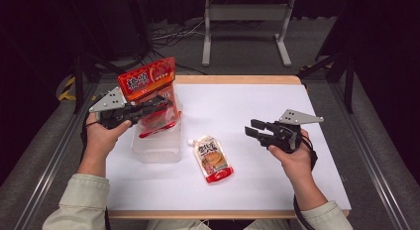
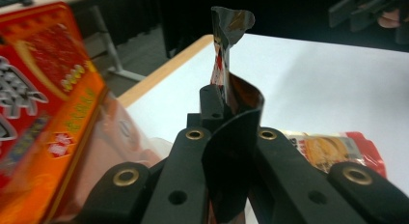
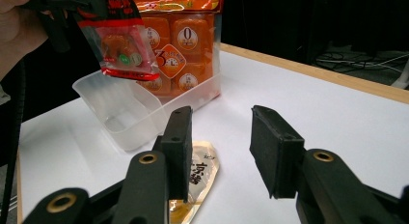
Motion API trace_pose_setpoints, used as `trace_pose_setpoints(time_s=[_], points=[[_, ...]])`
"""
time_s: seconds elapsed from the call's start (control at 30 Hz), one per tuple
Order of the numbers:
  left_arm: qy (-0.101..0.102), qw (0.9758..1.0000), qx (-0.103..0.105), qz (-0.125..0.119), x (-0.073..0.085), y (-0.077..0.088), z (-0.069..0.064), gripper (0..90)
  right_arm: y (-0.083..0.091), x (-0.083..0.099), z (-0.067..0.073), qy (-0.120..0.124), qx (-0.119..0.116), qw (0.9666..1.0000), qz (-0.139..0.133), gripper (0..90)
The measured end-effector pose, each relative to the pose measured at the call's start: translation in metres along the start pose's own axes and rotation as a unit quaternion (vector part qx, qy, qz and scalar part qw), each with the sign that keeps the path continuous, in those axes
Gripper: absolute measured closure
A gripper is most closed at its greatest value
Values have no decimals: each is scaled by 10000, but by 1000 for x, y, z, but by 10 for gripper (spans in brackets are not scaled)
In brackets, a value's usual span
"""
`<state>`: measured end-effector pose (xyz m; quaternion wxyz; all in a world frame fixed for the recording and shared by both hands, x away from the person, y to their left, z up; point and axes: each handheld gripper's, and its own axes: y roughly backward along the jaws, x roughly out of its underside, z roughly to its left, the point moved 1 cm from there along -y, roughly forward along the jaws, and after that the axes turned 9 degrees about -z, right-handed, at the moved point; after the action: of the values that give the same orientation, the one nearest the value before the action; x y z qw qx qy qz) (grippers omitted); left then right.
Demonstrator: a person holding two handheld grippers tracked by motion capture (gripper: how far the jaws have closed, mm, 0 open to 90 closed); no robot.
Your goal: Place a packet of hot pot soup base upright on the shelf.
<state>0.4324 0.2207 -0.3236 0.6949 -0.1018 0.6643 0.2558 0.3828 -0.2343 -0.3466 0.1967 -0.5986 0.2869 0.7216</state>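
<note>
My left gripper is shut on a small red pouch, which hangs over a clear plastic bin at the table's left. In the left gripper view the jaws pinch that pouch, whose crumpled edge sticks up past them. A tall orange package stands upright in the bin's far end. A spouted sauce pouch lies flat on the white table between the hands. My right gripper hovers open to its right. In the right gripper view the spouted pouch lies below the open gripper.
The white tabletop has a wooden far edge. A metal stand and cables lie on the floor beyond the table. The bin's near half holds nothing.
</note>
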Motion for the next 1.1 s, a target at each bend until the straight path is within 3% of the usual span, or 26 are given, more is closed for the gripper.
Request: trace_pose_setpoints(time_s=[0.07,0.33,0.57,0.83,1.1], points=[[-83,9999,79,107,1,-3,-1,891,1,1,0,-25,11,10000,13,601],[-180,9992,330,147,2,-8,-2,891,8,4,-2,-105,88,9999,21,600],[-183,9982,502,285,6,-13,1,884,11,6,-2,-129,123,9998,34,597],[-161,9977,612,248,8,-15,6,879,13,7,-2,-147,118,9998,29,593],[-28,9969,730,302,14,-18,9,868,14,8,-2,-160,137,9998,33,586]])
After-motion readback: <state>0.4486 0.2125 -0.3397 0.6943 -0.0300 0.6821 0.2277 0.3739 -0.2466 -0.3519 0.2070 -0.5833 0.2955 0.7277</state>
